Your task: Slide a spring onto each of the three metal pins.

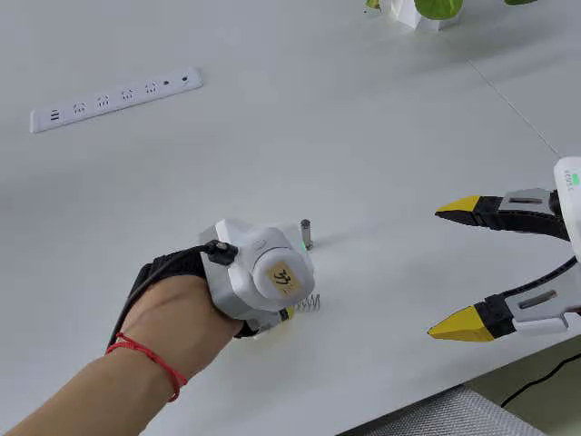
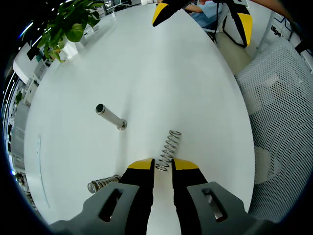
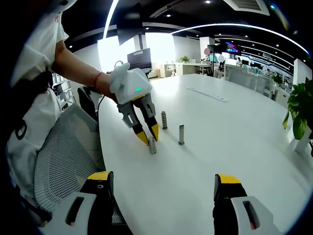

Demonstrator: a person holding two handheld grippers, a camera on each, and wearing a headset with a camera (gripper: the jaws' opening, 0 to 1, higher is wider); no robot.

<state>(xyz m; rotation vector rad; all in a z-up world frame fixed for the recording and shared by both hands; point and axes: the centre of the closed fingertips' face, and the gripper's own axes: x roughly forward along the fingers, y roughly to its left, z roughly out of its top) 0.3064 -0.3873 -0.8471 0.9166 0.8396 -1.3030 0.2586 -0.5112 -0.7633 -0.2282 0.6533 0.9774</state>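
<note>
My left gripper [image 1: 289, 312] [image 2: 163, 165] is low over the white table [image 1: 363, 136], shut on the near end of a small metal spring [image 1: 311, 302] [image 2: 169, 145] [image 3: 152, 145]. The rest of the spring sticks out past the yellow tips. A bare metal pin [image 1: 307, 233] [image 2: 110, 117] [image 3: 181, 134] stands just beyond it. Another pin with a spring around it [image 2: 102, 184] [image 3: 164, 120] stands close beside the left gripper. My right gripper [image 1: 449, 268] [image 3: 163, 177] hovers further right near the table edge, wide open and holding nothing.
A white power strip [image 1: 113, 98] lies at the far left of the table. A potted plant [image 1: 427, 9] stands at the far edge. A mesh office chair [image 2: 279, 98] sits just off the near table edge.
</note>
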